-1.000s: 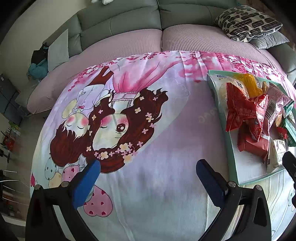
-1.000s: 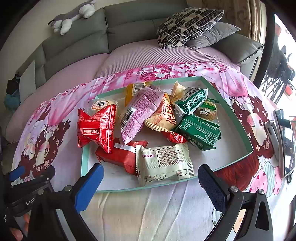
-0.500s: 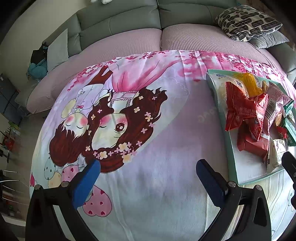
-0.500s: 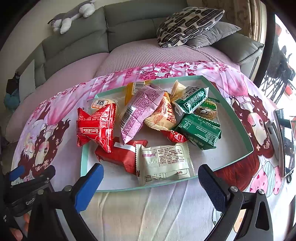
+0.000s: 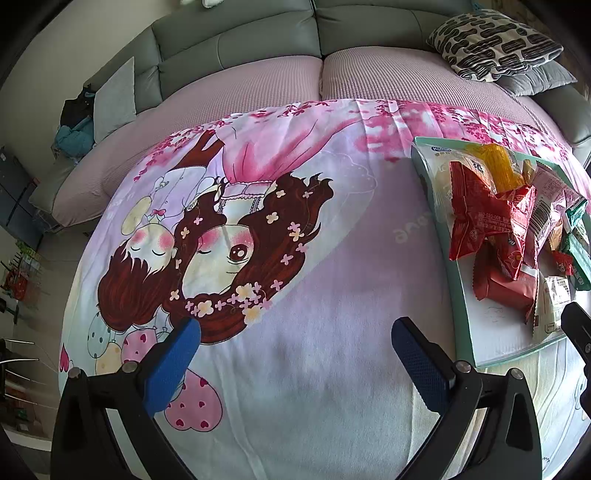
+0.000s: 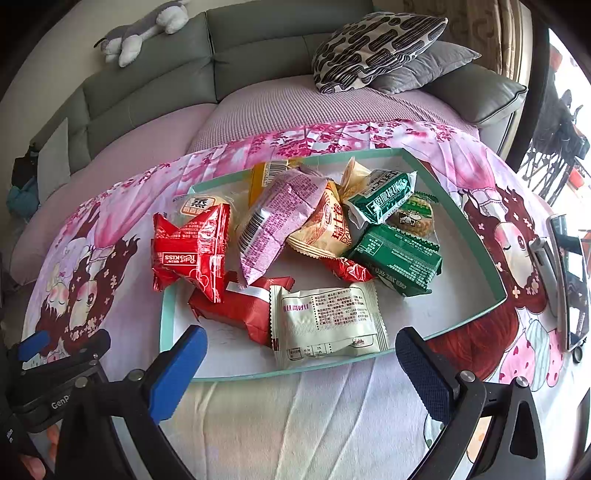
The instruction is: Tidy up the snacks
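A shallow teal-rimmed tray (image 6: 469, 221) lies on a cartoon-print cloth and holds several snack packets in a loose heap. Among them are a red packet (image 6: 192, 251), a pink one (image 6: 277, 221), a green one (image 6: 399, 258) and a white one (image 6: 328, 321) nearest me. My right gripper (image 6: 299, 354) hovers open just before the tray's near edge, holding nothing. In the left wrist view the tray (image 5: 461, 295) sits at the right, and my left gripper (image 5: 295, 350) stands open over bare cloth to its left.
A grey sofa (image 6: 258, 48) with a patterned cushion (image 6: 373, 44) and a plush toy (image 6: 140, 33) runs behind the cloth. A phone on a stand (image 6: 569, 280) is at the far right. My left gripper's body (image 6: 55, 376) shows at the lower left of the right wrist view.
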